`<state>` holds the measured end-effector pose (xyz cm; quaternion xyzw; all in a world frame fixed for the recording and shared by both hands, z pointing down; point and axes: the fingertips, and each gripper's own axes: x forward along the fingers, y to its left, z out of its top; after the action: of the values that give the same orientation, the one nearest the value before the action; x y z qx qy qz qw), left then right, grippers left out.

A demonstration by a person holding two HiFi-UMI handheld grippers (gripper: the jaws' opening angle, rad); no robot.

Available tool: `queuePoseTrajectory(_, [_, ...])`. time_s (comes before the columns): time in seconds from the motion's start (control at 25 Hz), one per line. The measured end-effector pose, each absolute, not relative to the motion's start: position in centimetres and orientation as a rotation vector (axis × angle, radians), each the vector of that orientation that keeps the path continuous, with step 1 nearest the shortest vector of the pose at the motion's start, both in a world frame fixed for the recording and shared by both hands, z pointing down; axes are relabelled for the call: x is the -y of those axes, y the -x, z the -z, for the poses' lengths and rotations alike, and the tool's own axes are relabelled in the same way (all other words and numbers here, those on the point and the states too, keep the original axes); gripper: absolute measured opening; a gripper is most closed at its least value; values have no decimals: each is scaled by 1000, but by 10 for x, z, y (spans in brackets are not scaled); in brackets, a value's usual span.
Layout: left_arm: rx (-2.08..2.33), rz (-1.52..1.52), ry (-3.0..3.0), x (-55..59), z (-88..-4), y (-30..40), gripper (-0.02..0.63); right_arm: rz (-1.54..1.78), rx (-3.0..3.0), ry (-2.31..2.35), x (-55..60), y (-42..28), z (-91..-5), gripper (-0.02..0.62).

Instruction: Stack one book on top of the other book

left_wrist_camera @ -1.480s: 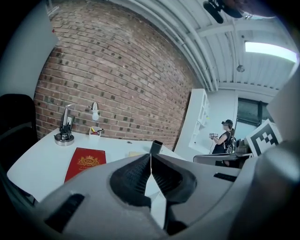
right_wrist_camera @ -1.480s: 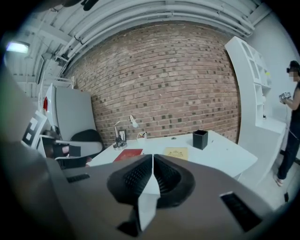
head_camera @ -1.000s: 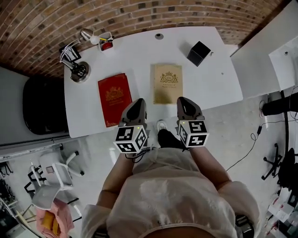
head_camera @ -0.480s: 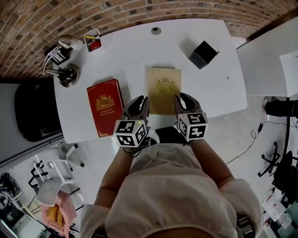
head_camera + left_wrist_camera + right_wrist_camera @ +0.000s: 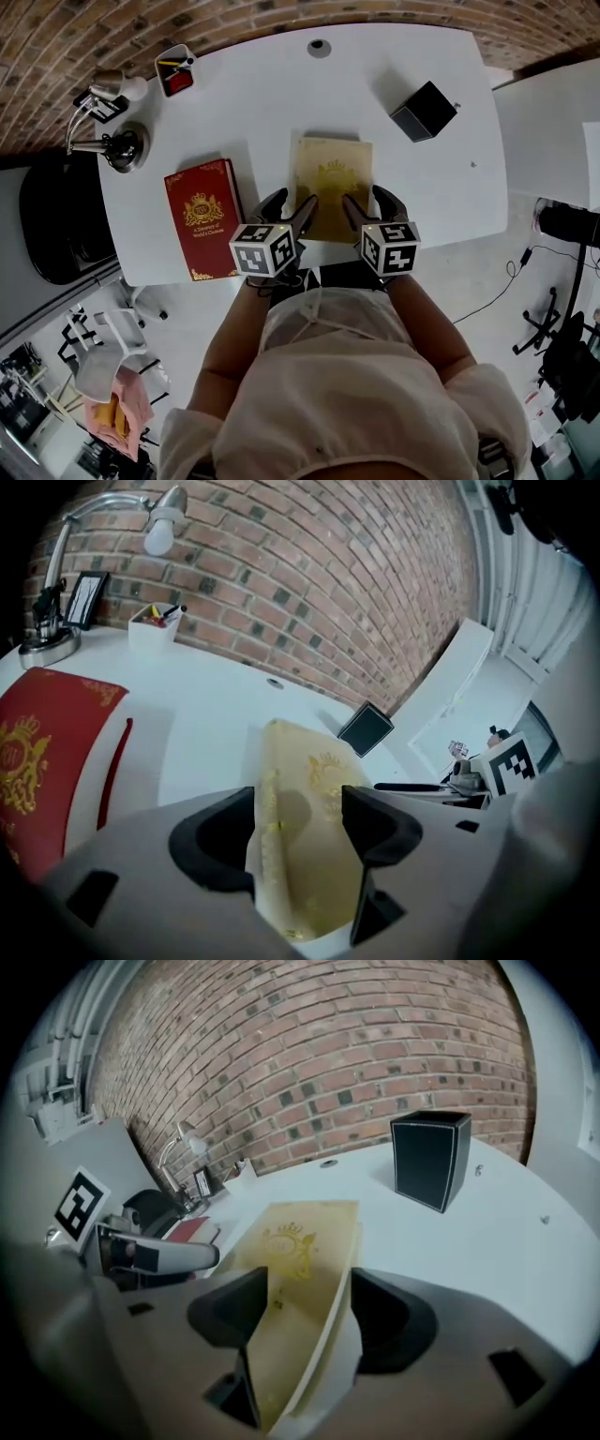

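Observation:
A gold book (image 5: 330,183) lies flat on the white table (image 5: 272,103), with a red book (image 5: 200,220) flat to its left. My left gripper (image 5: 289,208) is at the gold book's near left corner and my right gripper (image 5: 369,206) at its near right corner. Both sets of jaws are opening. In the left gripper view the gold book's (image 5: 314,789) left edge runs between the wide jaws of the left gripper (image 5: 298,832), and the pads do not press it. In the right gripper view the right gripper (image 5: 305,1316) straddles the book's (image 5: 295,1251) right edge the same way.
A black box (image 5: 424,111) stands at the table's back right. A desk lamp (image 5: 108,141) and a pen holder (image 5: 173,70) are at the back left. A black chair (image 5: 56,225) sits left of the table. The table's front edge is just under my hands.
Both grippers came down and forward from the table's front edge onto the gold book's near end. Their jaws, shut before, now stand wide apart.

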<state>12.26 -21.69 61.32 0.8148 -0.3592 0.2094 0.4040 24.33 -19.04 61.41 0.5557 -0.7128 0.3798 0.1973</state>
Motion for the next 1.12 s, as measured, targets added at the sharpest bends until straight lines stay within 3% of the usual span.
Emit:
queuePoseTrajectory(0.72, [839,-537,-1964,205,-641,-134,278,-1226,2039,-1500,186,-237,-627,252])
queuePoseTrajectory(1.12, [890,-440,-2039,210,-605,-134,278,-1072,2108,-1544,199,-237,-586,245])
